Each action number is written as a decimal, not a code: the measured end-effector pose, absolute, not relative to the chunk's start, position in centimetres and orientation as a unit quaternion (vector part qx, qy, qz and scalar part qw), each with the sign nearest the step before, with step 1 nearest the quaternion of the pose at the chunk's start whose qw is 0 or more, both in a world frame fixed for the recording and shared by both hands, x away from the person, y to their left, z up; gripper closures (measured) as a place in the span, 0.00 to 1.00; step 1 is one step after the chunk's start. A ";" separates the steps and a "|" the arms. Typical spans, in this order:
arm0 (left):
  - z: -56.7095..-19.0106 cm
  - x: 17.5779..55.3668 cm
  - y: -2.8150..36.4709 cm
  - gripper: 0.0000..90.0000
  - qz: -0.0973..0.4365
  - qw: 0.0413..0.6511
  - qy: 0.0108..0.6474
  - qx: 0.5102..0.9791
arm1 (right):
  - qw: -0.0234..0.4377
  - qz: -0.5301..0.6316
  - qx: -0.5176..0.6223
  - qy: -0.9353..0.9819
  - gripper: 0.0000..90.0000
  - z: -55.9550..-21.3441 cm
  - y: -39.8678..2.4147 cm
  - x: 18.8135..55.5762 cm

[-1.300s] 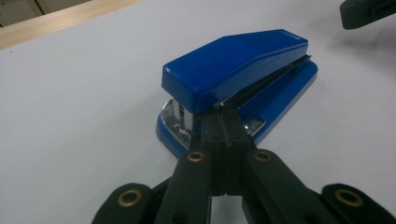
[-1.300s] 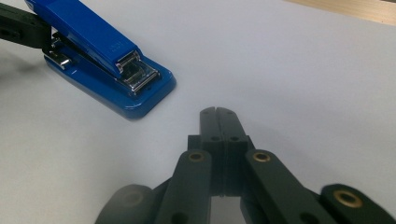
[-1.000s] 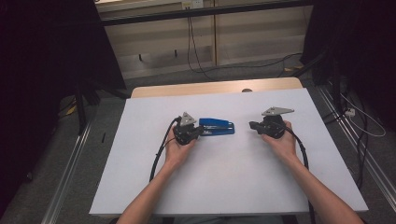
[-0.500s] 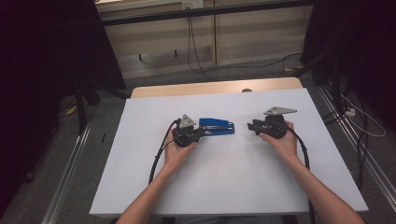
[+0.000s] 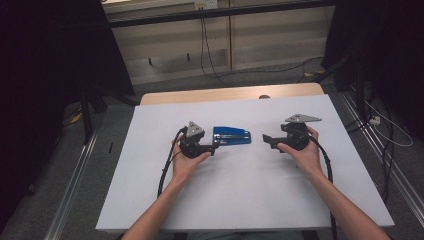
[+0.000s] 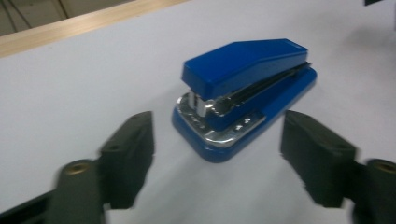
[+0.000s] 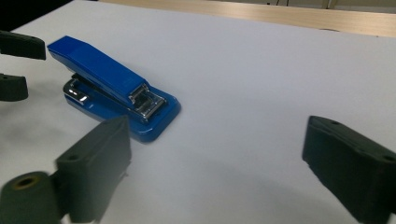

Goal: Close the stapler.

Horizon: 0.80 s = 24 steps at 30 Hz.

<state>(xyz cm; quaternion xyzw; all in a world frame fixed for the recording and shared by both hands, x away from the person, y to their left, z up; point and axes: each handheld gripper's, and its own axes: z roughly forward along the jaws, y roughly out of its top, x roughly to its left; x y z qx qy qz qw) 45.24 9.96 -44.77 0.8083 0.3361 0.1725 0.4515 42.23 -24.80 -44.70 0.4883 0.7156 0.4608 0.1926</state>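
Observation:
A blue stapler (image 5: 231, 135) lies flat on the white table top (image 5: 250, 200), its metal end toward my left hand. My left gripper (image 5: 216, 144) points right at that end. Its jaws have just been opening and now stand open. In the left gripper view the stapler (image 6: 243, 88) lies just ahead of the left gripper (image 6: 222, 159), untouched. My right gripper (image 5: 265, 140) points left at the stapler's other end from a short way off. Its jaws have also just been opening and hold nothing. The right gripper view shows the stapler (image 7: 114, 86) ahead and left of the right gripper (image 7: 224, 168).
A wooden strip (image 5: 225, 94) borders the table's far edge. Metal rails (image 5: 75, 200) run along the floor on both sides, and cables (image 5: 210, 55) lie behind the table. The left gripper (image 7: 14, 65) shows at the far left of the right gripper view.
Both grippers' jaws have spread from shut to open. The hands and the stapler have hardly moved.

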 end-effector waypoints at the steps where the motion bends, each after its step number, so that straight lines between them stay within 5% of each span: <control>1: -44.8 45.2 10.0 0.21 0.170 0.451 0.340 0.807 | 0.193 0.461 0.487 0.716 0.06 -44.6 -24.7 42.2; 7: -44.3 44.8 10.5 0.05 0.165 0.460 0.342 0.803 | 0.229 0.460 0.470 0.718 0.04 -44.3 -24.5 41.5; 24: -42.8 41.3 12.6 0.04 0.204 0.490 0.327 0.782 | 0.261 0.459 0.468 0.709 0.03 -43.3 -25.1 38.9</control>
